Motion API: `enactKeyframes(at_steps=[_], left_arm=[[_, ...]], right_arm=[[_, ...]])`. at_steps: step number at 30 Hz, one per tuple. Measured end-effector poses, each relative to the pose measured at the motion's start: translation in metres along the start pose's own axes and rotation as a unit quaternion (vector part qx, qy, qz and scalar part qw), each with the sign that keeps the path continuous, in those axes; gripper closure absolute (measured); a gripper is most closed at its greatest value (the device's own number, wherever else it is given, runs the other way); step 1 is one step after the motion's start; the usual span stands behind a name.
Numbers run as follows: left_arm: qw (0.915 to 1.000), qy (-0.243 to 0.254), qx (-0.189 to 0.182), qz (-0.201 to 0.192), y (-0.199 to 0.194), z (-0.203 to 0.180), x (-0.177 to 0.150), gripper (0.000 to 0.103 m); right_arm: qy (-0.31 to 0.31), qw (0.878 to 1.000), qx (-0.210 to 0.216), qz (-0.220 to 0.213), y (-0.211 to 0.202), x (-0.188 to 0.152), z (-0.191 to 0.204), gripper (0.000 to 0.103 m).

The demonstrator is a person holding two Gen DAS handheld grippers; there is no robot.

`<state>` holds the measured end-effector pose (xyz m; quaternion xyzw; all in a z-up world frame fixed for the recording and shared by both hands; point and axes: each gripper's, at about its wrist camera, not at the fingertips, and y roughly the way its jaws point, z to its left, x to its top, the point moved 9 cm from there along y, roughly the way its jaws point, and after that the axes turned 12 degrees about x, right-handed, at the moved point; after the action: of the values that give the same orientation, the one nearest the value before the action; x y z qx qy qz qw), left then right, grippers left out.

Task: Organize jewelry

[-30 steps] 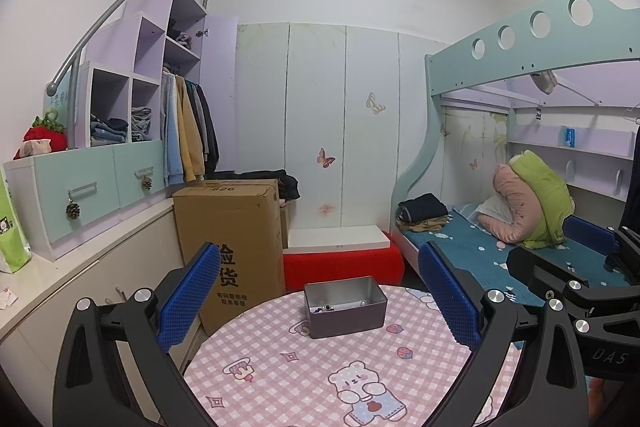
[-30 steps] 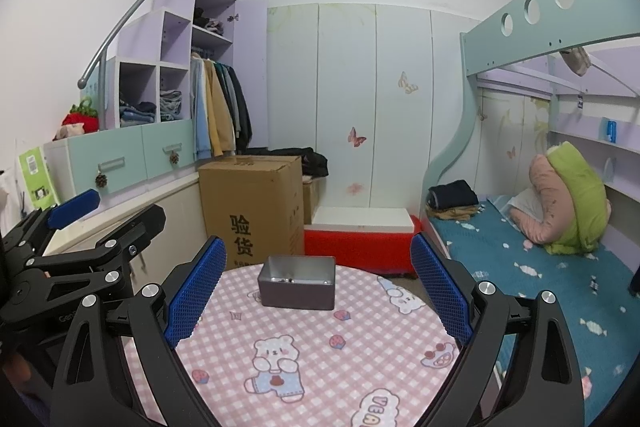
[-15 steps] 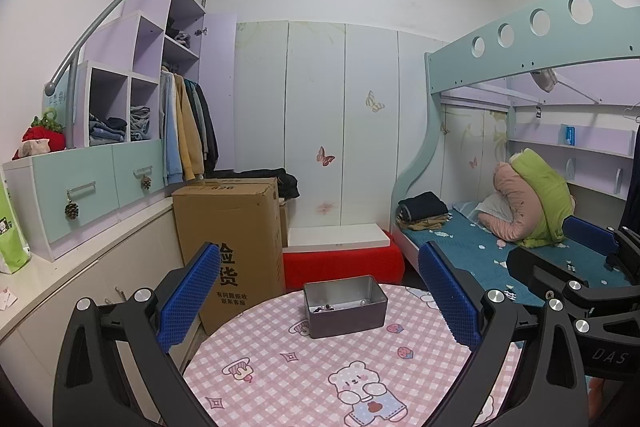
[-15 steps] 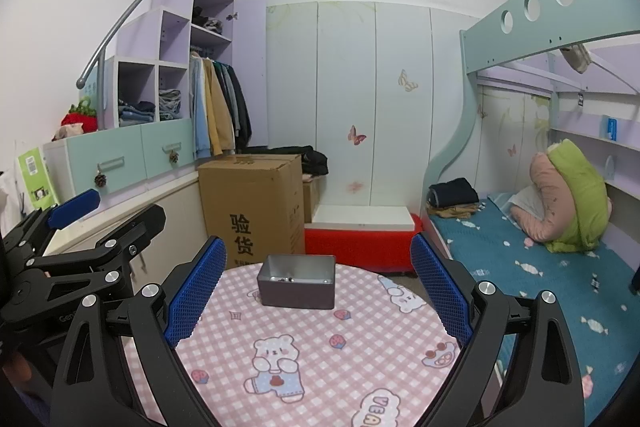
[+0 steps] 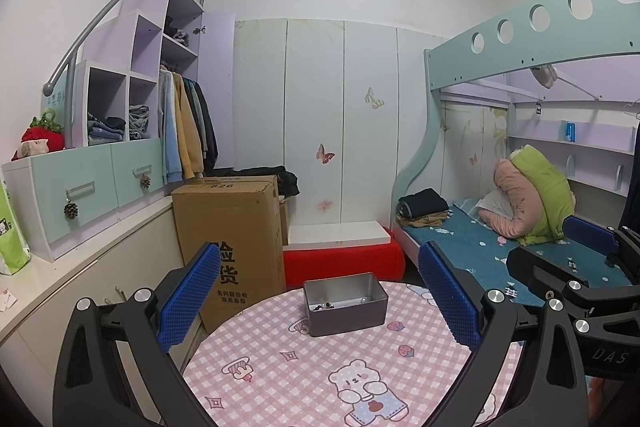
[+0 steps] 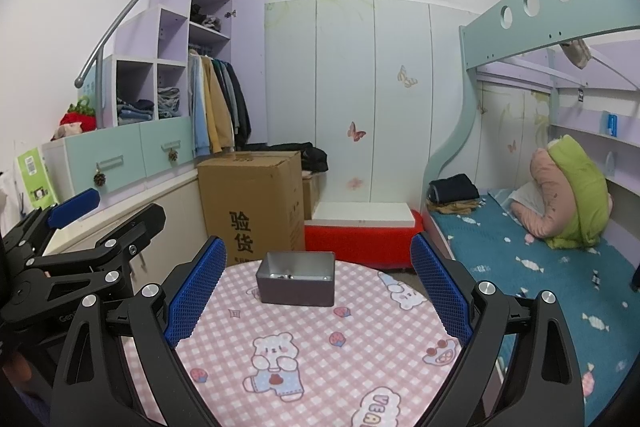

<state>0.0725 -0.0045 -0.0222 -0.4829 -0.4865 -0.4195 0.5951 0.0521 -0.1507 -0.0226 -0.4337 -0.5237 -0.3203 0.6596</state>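
Note:
A small grey metal box [image 5: 346, 303] stands open at the far edge of the round table with the pink checked cloth [image 5: 304, 379]. Small jewelry pieces [image 5: 325, 306] lie inside it. The box also shows in the right wrist view [image 6: 296, 278]. My left gripper [image 5: 318, 297] is open and empty, held above the table in front of the box. My right gripper [image 6: 316, 293] is open and empty, at a like height to the right of the left one. The left gripper also shows in the right wrist view [image 6: 72, 227].
A tall cardboard box [image 5: 230, 239] stands on the floor behind the table at the left. A red bench with a white top [image 5: 340, 251] is behind the table. A bunk bed [image 6: 540, 251] is at the right. Low cabinets [image 5: 80, 267] run along the left wall.
Both grippers have tilted slightly, so the box sits a little lower in both views. Both grippers stay open and empty, and the box has not moved.

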Motion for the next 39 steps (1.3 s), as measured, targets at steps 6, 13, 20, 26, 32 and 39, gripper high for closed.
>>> enactKeyframes(at_steps=[6, 13, 20, 26, 32, 39], left_arm=[[1.0000, 0.000, -0.001, 0.001, 0.001, 0.000, 0.000, 0.007], [1.0000, 0.002, -0.003, 0.004, 0.004, 0.002, -0.002, 0.007], [1.0000, 0.003, -0.003, 0.006, 0.005, 0.002, -0.002, 0.007], [1.0000, 0.003, -0.003, 0.005, 0.005, 0.002, -0.002, 0.007], [1.0000, 0.002, -0.003, 0.006, 0.005, 0.002, -0.001, 0.007], [0.9999, 0.004, -0.006, 0.008, 0.007, 0.001, -0.003, 0.007]], right_arm=[[0.000, 1.000, 0.000, 0.000, 0.000, 0.000, 0.000, 0.013], [0.002, 1.000, 0.000, 0.003, 0.002, -0.006, 0.000, 0.013], [0.003, 1.000, -0.001, 0.003, 0.002, -0.006, -0.002, 0.013], [0.004, 1.000, 0.000, 0.003, 0.003, -0.005, -0.002, 0.013], [0.004, 1.000, -0.001, 0.004, 0.003, -0.004, -0.002, 0.013], [0.004, 1.000, 0.000, 0.004, 0.003, -0.004, -0.002, 0.013]])
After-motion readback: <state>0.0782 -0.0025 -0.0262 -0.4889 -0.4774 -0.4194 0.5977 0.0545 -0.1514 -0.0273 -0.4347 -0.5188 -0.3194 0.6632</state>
